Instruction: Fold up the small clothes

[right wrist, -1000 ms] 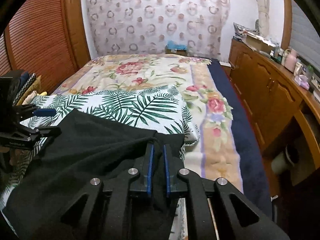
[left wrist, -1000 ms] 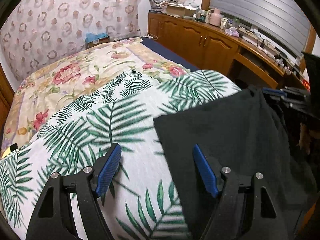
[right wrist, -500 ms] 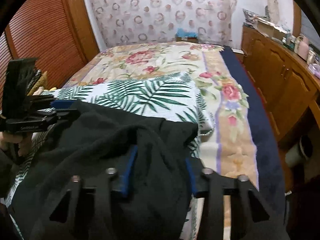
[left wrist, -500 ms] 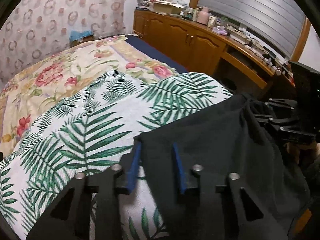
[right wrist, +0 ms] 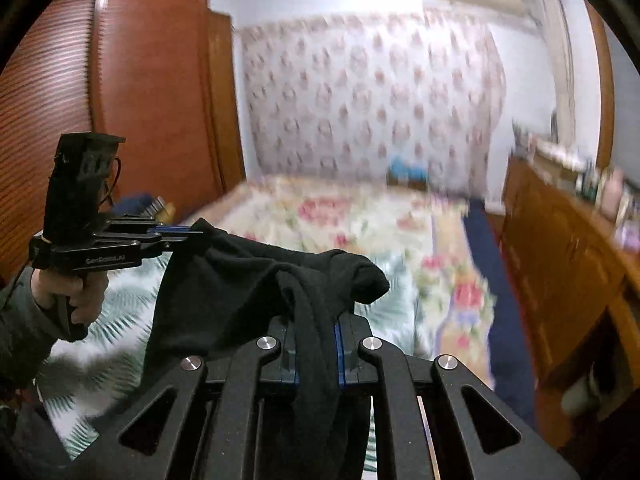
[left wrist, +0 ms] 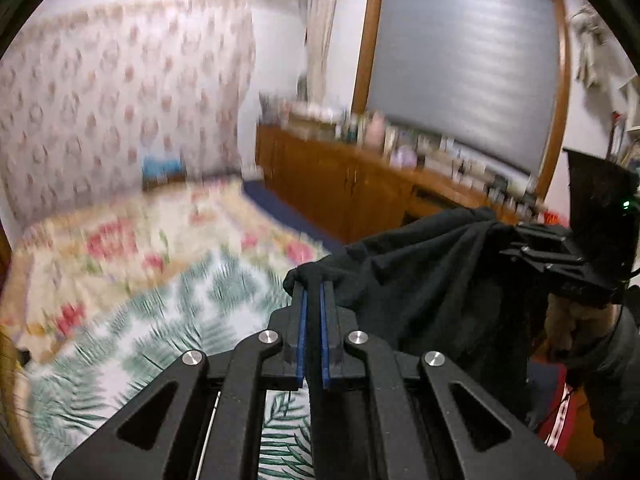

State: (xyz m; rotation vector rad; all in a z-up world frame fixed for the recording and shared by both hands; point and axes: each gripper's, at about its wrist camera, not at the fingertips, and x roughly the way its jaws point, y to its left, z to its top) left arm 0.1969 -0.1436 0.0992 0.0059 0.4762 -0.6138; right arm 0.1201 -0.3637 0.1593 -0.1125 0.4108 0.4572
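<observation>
Black cloth (left wrist: pixel 432 280) hung in the air between the two tongs, lifted clear of the palm-leaf sheet (left wrist: pixel 192 312) on the bed (left wrist: pixel 132 236). At its left end, the left gripper (left wrist: pixel 313 292) had just closed and stood pinched nearly together on a bunched corner of the cloth, the blue pads (left wrist: pixel 303 328) close to touching with fabric wrapped over their tips. From there the cloth stretched rightward and slightly up to the right gripper (left wrist: pixel 520 236), seen from the side in the left wrist view, which clamped the opposite corner. In the right wrist view that same gripper (right wrist: pixel 316 320) had also just been closing, and a thick fold of the black cloth (right wrist: pixel 248 280) ran down between its jaws, held tight, while the rest draped leftward to the left gripper (right wrist: pixel 188 234), gripped in a hand (right wrist: pixel 76 300). Further right, a wooden cabinet (left wrist: pixel 340 184) stood beside the bed, its top crowded with small bottles and boxes too blurred to tell apart.
</observation>
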